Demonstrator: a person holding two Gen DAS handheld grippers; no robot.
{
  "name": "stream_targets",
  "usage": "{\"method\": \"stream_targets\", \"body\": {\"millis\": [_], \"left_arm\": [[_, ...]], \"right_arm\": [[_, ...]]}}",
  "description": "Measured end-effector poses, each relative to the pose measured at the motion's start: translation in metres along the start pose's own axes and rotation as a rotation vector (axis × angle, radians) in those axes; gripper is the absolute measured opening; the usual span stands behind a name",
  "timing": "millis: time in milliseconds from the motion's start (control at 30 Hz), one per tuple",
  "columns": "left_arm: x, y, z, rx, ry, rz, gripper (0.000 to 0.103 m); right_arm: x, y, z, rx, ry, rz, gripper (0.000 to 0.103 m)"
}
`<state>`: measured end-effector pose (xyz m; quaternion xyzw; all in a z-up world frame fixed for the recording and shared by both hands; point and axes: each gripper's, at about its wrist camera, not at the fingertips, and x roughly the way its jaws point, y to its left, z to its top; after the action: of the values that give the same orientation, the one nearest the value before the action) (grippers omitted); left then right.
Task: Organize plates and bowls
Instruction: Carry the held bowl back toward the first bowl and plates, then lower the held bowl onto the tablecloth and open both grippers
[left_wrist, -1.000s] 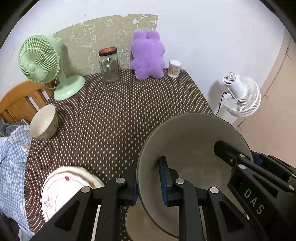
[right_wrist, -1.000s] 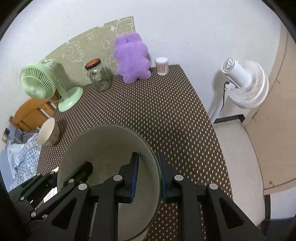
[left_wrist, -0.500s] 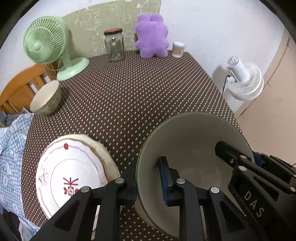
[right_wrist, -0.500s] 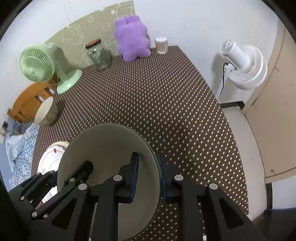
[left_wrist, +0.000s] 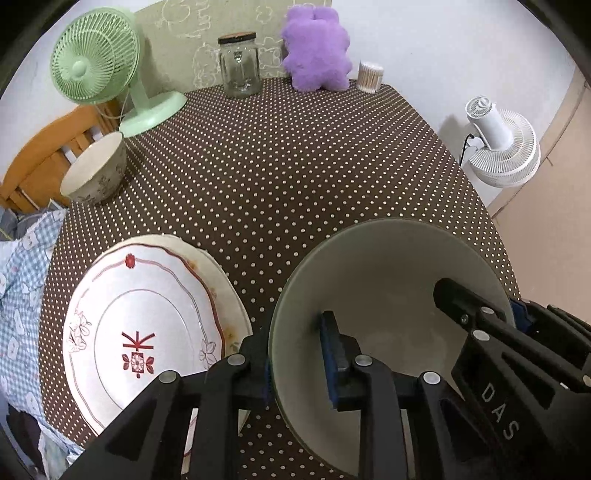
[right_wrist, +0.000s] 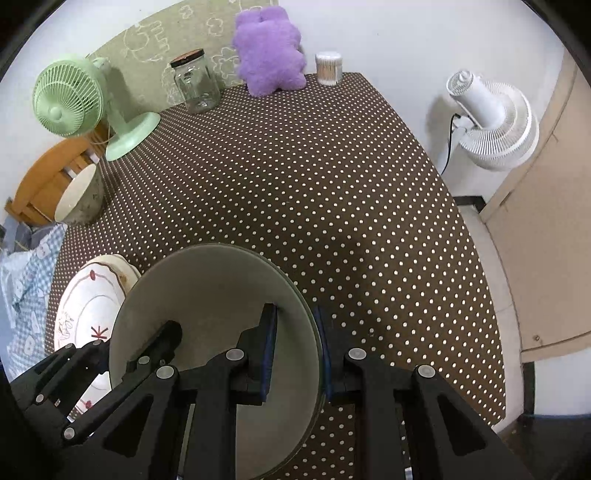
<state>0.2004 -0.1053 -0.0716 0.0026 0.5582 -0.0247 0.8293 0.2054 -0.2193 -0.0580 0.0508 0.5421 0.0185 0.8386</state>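
Both grippers hold one large grey-green bowl (left_wrist: 388, 280) above the near part of the brown dotted table (left_wrist: 295, 166). My left gripper (left_wrist: 299, 350) is shut on the bowl's left rim. My right gripper (right_wrist: 295, 343) is shut on the right rim of the bowl (right_wrist: 207, 291). A white plate with a red pattern (left_wrist: 147, 325) lies on another plate at the near left, beside the bowl; it also shows in the right wrist view (right_wrist: 88, 302). A small beige bowl (left_wrist: 96, 173) stands at the table's left edge.
At the back stand a green desk fan (left_wrist: 99, 70), a glass jar (left_wrist: 238, 62), a purple plush toy (left_wrist: 317, 51) and a cotton-swab tub (left_wrist: 369, 75). A white floor fan (right_wrist: 487, 122) stands off the right edge. A wooden chair (left_wrist: 40, 155) and blue checked cloth (left_wrist: 22, 277) lie left.
Both grippers have lifted and drawn the large bowl back toward the near edge. More of the table and the patterned plate have come into view.
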Motion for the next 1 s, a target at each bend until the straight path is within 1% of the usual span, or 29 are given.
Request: {"method": "stream_targets", "body": {"millis": [233, 267, 300, 367, 567, 700, 733, 833, 900, 933, 967, 1000], "left_arm": [[0.009, 0.002, -0.004, -0.017, 0.031, -0.028, 0.023], [0.011, 0.001, -0.005, -0.019, 0.038, -0.026, 0.023], [0.011, -0.001, -0.006, -0.009, 0.029, -0.018, 0.023], [0.011, -0.002, -0.006, -0.002, 0.026, -0.013, 0.023], [0.012, -0.004, -0.003, 0.011, 0.016, -0.007, 0.022], [0.012, -0.003, -0.003, 0.022, 0.018, -0.011, 0.022], [0.012, -0.002, -0.003, 0.023, 0.019, -0.016, 0.022], [0.012, -0.002, -0.004, 0.032, 0.023, -0.023, 0.022], [0.012, -0.003, -0.004, 0.034, 0.026, -0.029, 0.026], [0.012, -0.003, -0.004, 0.033, 0.028, -0.041, 0.028], [0.011, -0.003, -0.004, 0.031, 0.031, -0.05, 0.031], [0.011, -0.003, -0.003, 0.03, 0.037, -0.065, 0.035]], "right_arm": [[0.004, 0.005, 0.001, -0.038, -0.006, -0.048, 0.024], [0.004, 0.005, 0.0, -0.043, -0.006, -0.057, 0.024], [0.006, 0.005, 0.0, -0.042, 0.006, -0.061, 0.024], [0.007, 0.006, -0.002, -0.048, 0.003, -0.073, 0.024], [0.01, 0.006, -0.001, -0.047, 0.006, -0.087, 0.024], [0.012, 0.006, -0.002, -0.042, 0.017, -0.088, 0.027], [0.012, 0.007, -0.002, -0.044, 0.017, -0.088, 0.028], [0.01, 0.008, -0.003, -0.044, 0.013, -0.09, 0.029], [0.009, 0.008, -0.004, -0.046, 0.013, -0.092, 0.029], [0.009, 0.009, -0.004, -0.047, 0.014, -0.092, 0.032], [0.009, 0.009, -0.004, -0.049, 0.019, -0.079, 0.038], [0.009, 0.008, -0.004, -0.05, 0.024, -0.062, 0.042]]}}
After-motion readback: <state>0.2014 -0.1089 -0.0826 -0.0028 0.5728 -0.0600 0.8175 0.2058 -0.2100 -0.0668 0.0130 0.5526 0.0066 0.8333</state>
